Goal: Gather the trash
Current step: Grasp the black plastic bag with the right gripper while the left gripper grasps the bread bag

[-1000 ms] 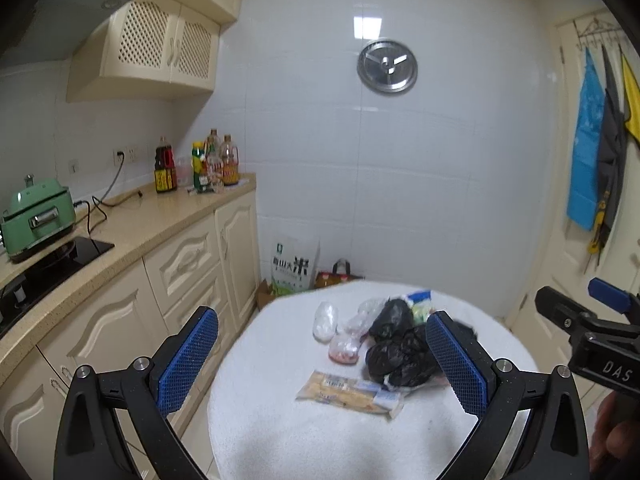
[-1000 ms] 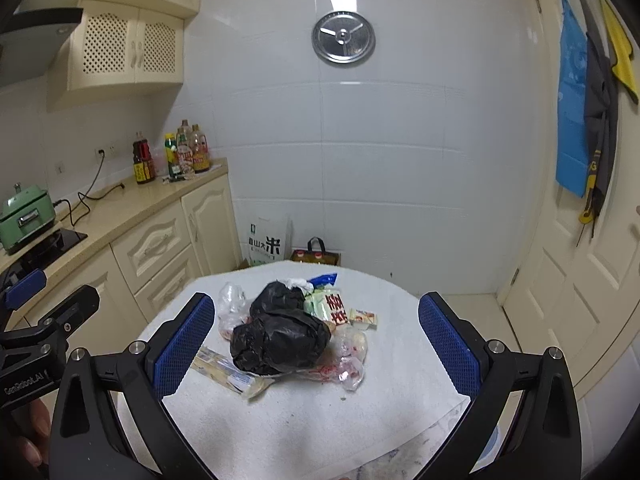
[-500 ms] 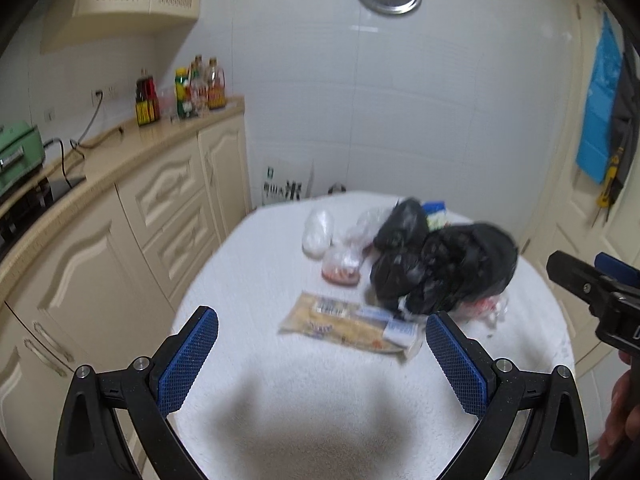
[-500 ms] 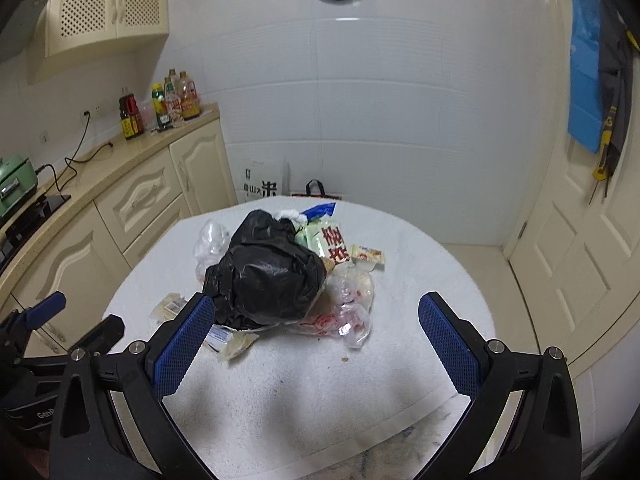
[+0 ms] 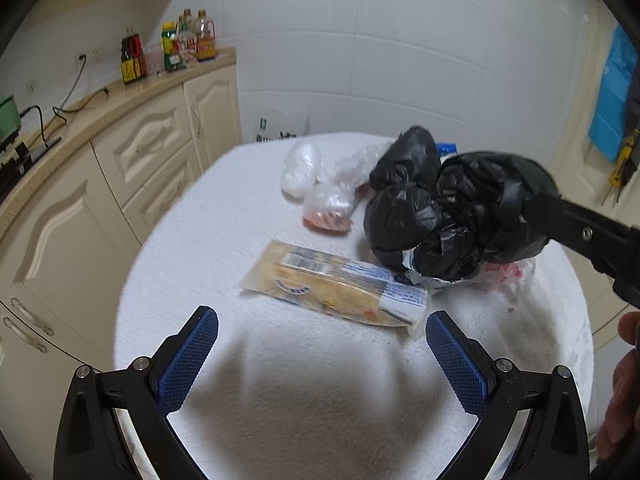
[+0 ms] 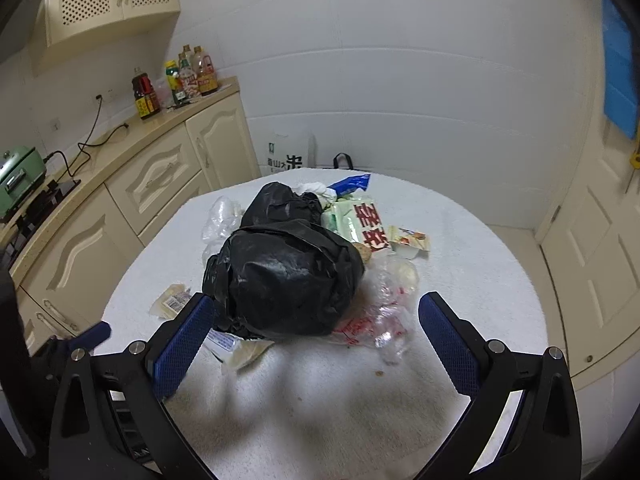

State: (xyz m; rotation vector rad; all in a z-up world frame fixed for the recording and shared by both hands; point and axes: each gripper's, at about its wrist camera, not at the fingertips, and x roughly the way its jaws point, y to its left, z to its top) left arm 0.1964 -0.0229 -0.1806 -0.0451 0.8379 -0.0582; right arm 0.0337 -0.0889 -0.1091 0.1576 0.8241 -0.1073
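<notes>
A pile of trash lies on the round white table (image 5: pixel 280 400). A black plastic bag (image 5: pixel 452 216) is in its middle, also in the right wrist view (image 6: pixel 288 272). A yellow snack packet (image 5: pixel 336 288) lies in front of it. Clear bags (image 5: pixel 316 176) lie behind, one with red bits. A green-and-red wrapper (image 6: pixel 356 224) and crumpled clear film (image 6: pixel 380 320) lie to the bag's right. My left gripper (image 5: pixel 320 360) is open, just short of the packet. My right gripper (image 6: pixel 316 340) is open, close in front of the black bag.
Cream kitchen cabinets and a counter (image 5: pixel 100 120) with sauce bottles (image 5: pixel 176 48) run along the left. A green appliance (image 6: pixel 16 176) sits on the counter. A rice sack (image 6: pixel 286 156) stands on the floor behind the table. A door (image 6: pixel 592 240) is at the right.
Both grippers have moved forward and down toward the table. The trash now looks larger and nearer. Both stay open.
</notes>
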